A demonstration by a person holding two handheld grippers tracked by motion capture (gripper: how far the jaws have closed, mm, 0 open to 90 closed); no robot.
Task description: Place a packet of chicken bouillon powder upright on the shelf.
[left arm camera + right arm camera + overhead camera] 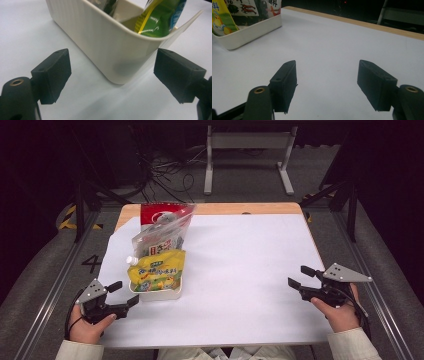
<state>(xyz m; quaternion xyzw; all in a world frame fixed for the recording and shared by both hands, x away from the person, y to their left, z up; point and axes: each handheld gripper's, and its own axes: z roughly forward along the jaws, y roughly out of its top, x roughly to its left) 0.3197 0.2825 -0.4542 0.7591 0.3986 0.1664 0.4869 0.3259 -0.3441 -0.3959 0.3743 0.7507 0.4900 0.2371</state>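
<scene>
White table (240,270): a pouch-filled white basket (160,294) is faced by the wide-open left gripper (125,295); the right gripper (300,276), empty, is held wide.

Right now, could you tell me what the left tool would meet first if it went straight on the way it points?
Most likely the rounded corner of the cream bin: the left tool stands open, aimed at it, close ahead.

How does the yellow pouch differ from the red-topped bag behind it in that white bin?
The yellow pouch stands at the near end of the white bin; the red-topped bag stands behind it. The pouch is shorter and opaque yellow-green; the bag rises taller and looks partly clear. Both stand upright in the bin.
</scene>
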